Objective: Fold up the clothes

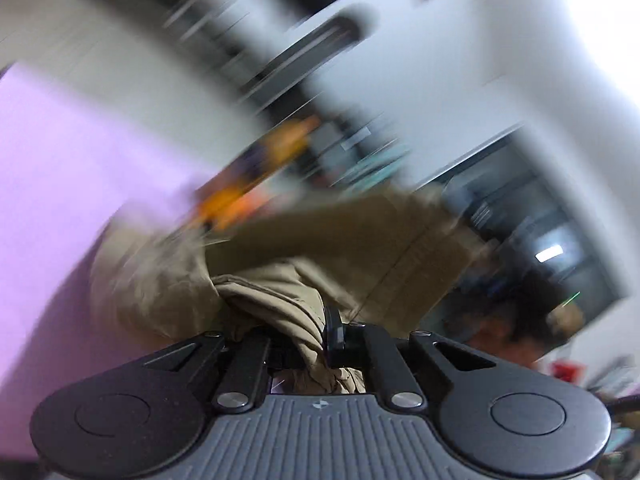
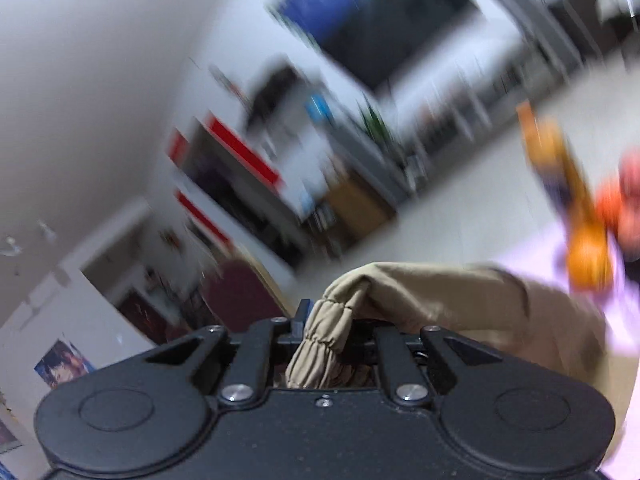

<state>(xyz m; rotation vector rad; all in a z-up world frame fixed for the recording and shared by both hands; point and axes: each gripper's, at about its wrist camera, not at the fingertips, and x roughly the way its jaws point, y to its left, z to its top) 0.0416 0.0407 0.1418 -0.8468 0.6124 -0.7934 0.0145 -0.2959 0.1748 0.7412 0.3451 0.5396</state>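
A tan garment (image 1: 320, 248) hangs bunched in front of the left wrist camera. My left gripper (image 1: 320, 332) is shut on a fold of it, and cloth spills back over the jaws. In the right wrist view the same tan garment (image 2: 420, 292) drapes off to the right. My right gripper (image 2: 320, 328) is shut on its gathered elastic edge (image 2: 324, 340). Both views are smeared by motion blur and both grippers are lifted, pointing roughly level into the room.
A pink surface (image 1: 60, 200) lies at the left, and also shows at the right edge (image 2: 624, 320). A blurred orange object (image 1: 240, 196) (image 2: 580, 220) sits past the garment. Someone's dark-haired head (image 1: 500, 320) is at lower right. Shelves, a dark screen (image 2: 380, 20) and white walls stand behind.
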